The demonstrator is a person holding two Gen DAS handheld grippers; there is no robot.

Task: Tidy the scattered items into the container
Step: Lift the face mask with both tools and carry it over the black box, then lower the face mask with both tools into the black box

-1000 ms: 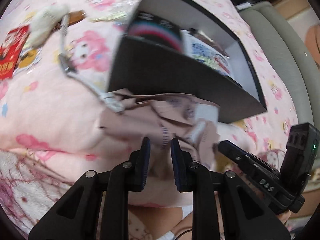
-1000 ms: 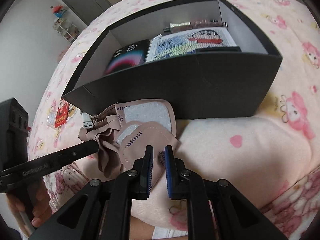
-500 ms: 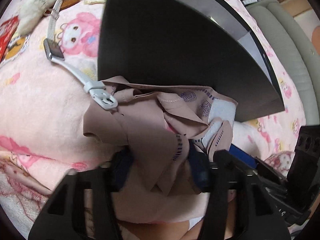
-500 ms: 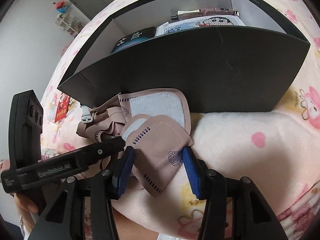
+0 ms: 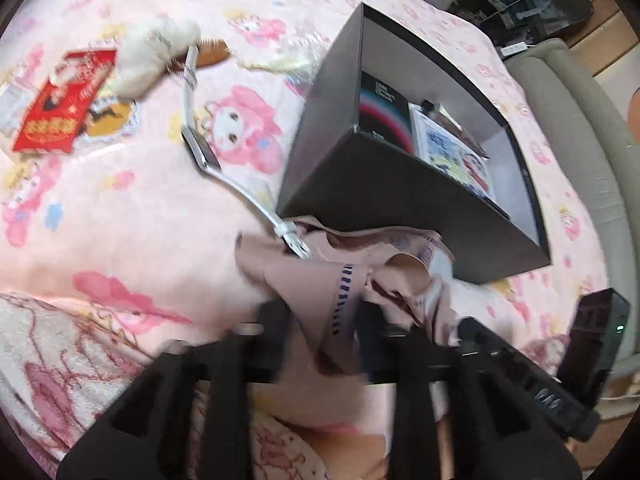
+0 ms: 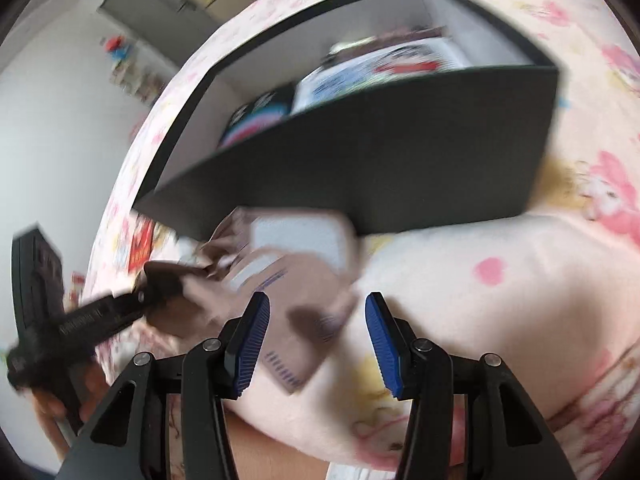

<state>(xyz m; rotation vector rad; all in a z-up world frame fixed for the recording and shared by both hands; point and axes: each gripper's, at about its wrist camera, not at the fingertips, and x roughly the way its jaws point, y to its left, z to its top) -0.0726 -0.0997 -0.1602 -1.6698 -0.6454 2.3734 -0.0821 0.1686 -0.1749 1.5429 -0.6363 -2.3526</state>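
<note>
A crumpled beige brace with white velcro patches lies on the pink blanket in front of the black box. My left gripper has its fingers around a fold of the brace; motion blur hides how tight the hold is. In the right wrist view my right gripper is open, its blue pads either side of the brace's near edge. The left gripper's finger touches the brace from the left. The box holds a dark packet and a cartoon picture.
On the blanket left of the box lie a white-strapped watch, a red envelope, a cream plush and a brown comb. A grey sofa edge runs behind on the right.
Both grippers opened from shut and closed in on the brace. The left gripper has since risen and pulled back with a fold of the brace between its fingers. Both views are blurred by motion.
</note>
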